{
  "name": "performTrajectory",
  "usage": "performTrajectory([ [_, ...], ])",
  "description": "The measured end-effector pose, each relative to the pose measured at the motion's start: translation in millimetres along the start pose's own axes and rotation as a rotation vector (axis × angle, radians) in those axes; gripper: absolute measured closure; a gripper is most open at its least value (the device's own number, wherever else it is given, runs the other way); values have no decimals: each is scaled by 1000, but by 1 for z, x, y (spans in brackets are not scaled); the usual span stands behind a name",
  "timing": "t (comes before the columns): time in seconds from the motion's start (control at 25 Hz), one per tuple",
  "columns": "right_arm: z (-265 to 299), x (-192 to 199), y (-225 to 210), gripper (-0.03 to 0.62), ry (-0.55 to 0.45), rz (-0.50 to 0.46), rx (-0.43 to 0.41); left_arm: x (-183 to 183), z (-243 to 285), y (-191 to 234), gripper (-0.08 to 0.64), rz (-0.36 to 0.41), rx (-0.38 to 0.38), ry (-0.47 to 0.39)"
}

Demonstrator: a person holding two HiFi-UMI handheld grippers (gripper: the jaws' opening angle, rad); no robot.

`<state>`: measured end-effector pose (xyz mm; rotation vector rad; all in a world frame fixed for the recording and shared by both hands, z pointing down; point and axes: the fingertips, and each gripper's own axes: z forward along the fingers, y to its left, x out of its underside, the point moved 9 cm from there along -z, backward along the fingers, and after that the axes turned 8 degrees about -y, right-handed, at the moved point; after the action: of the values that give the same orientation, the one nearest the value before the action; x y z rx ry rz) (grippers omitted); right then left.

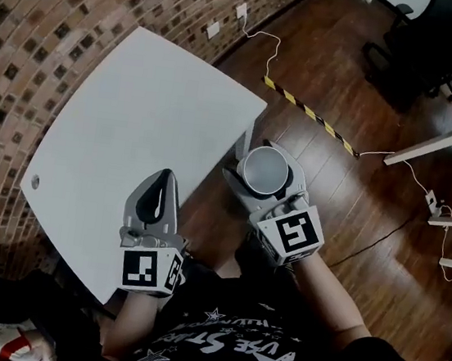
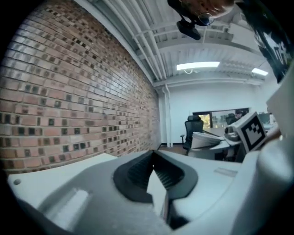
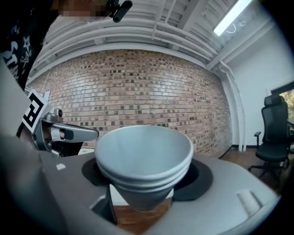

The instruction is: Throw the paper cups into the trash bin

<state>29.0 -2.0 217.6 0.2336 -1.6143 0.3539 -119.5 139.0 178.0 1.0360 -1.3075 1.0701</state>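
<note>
Right gripper view: right gripper (image 3: 147,176) clamps nested smooth white paper cups (image 3: 142,144), empty inside; left gripper (image 2: 153,154) clenched tight over flat white counter (image 1: 126,121)

From the head we look steeply down; cameras on the left gripper (image 1: 163,180) and right gripper (image 1: 266,161) sit close behind their jaws, facing level, sharing the brick wall (image 2: 69,92).

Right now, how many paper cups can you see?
3, judging by the rims: all nested in one stack of paper cups, held in the right gripper beside the table. More may hide inside the stack.
</note>
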Motion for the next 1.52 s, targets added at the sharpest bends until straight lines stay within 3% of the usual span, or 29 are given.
performTrajectory([
  [0.32,-71,8,-97,242,15,7,202,6,96,-99,555,0,234,19],
  [0.48,-101,22,-120,242,36,28,299,23,124,-130,555,-5,323,44],
  [0.64,-113,45,-126,242,69,21,367,51,143,-141,555,-49,364,84],
  [0.76,-104,60,-124,242,83,-9,381,71,154,-139,555,-53,398,108],
  [0.92,-99,88,-126,242,91,45,384,104,161,-140,555,-34,452,151],
  [1.08,-100,138,-138,242,170,59,383,150,166,-144,555,-13,485,200],
  [1.52,-86,269,-161,242,235,87,350,273,186,-139,555,-41,425,301],
])
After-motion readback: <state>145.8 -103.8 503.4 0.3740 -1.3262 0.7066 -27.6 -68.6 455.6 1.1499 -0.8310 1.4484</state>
